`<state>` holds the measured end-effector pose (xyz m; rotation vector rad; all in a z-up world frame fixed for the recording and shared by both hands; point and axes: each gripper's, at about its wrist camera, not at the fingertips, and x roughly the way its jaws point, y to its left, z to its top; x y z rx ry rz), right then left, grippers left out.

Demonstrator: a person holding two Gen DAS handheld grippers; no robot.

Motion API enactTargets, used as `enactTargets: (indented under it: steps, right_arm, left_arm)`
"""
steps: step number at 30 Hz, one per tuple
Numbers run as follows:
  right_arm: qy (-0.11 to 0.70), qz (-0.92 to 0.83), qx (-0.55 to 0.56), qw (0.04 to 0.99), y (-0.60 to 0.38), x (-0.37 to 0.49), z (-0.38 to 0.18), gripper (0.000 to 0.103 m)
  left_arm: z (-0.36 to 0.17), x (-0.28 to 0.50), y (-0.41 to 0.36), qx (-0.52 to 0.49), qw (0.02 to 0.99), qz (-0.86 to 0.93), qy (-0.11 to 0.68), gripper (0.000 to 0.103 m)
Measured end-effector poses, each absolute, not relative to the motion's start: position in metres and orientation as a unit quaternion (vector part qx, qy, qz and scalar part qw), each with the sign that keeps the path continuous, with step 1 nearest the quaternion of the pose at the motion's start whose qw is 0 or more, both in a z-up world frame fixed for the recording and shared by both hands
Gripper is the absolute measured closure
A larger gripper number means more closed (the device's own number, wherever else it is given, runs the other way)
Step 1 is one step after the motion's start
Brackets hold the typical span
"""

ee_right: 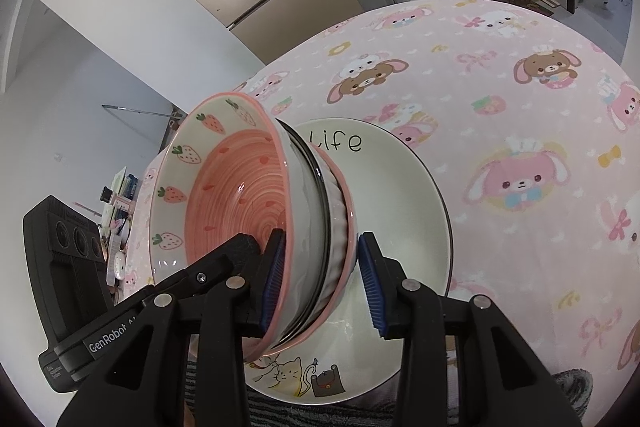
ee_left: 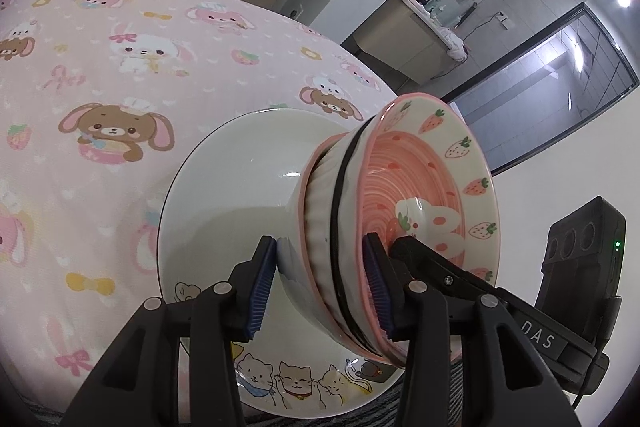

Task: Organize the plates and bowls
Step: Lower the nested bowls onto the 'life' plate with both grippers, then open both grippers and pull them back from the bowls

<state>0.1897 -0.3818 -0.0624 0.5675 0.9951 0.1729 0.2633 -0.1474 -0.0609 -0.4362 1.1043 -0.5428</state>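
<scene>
Bowl stack (ee_left: pixel 360 227) on cat plate (ee_left: pixel 224 187) — both tongs (ee_left: pixel 320 291) (ee_right: pixel 320 283) clamped on.

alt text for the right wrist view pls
The right tool straddles the rims of a stack of bowls, strawberry-print bowl on top, standing on a white cat plate over a pink bunny tablecloth. The left tool reaches into the bowl opposite.

A pink-rimmed top bowl (ee_left: pixel 432 187) with a cream strawberry band and a coral spiral was seen. Cartoon cats were printed on the white plate (ee_left: pixel 224 187). Rabbits and bears were patterned on the pink tablecloth (ee_left: pixel 100 75).
</scene>
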Motion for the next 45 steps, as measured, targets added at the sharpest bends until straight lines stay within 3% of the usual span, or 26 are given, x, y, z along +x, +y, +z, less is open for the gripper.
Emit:
enactTargets:
  steps: [14, 22, 25, 31, 34, 39, 41, 45]
  right_arm:
    - [0.470, 0.076, 0.249, 0.843, -0.375, 0.190, -0.061, 0.064]
    - [0.442, 0.062, 0.230, 0.865, -0.378, 0.182, -0.045, 0.060]
    - [0.406, 0.043, 0.197, 0.892, -0.378, 0.169, -0.025, 0.048]
    - [0.312, 0.003, 0.126, 0.942, -0.373, 0.134, 0.013, 0.035]
    - [0.255, -0.019, 0.090, 0.963, -0.364, 0.114, 0.026, 0.023]
    - [0.173, -0.044, 0.064, 0.982, -0.353, 0.083, 0.035, 0.016]
    - [0.147, -0.045, 0.067, 0.986, -0.351, 0.072, 0.034, 0.011]
    - [0.091, -0.060, 0.064, 0.992, -0.347, 0.053, 0.032, 0.004]
  left_arm:
    - [-0.062, 0.262, -0.146, -0.203, 0.799, -0.248, 0.509, 0.057]
    - [-0.043, 0.247, -0.149, -0.153, 0.846, -0.220, 0.461, 0.059]
    - [-0.029, 0.238, -0.146, -0.126, 0.872, -0.202, 0.428, 0.059]
    - [0.002, 0.202, -0.139, -0.071, 0.922, -0.175, 0.338, 0.059]
    - [0.014, 0.175, -0.132, -0.037, 0.948, -0.160, 0.272, 0.051]
    - [0.023, 0.140, -0.112, -0.019, 0.970, -0.154, 0.186, 0.033]
    - [0.024, 0.126, -0.107, -0.015, 0.977, -0.149, 0.153, 0.017]
    - [0.023, 0.105, -0.097, -0.011, 0.986, -0.136, 0.095, 0.013]
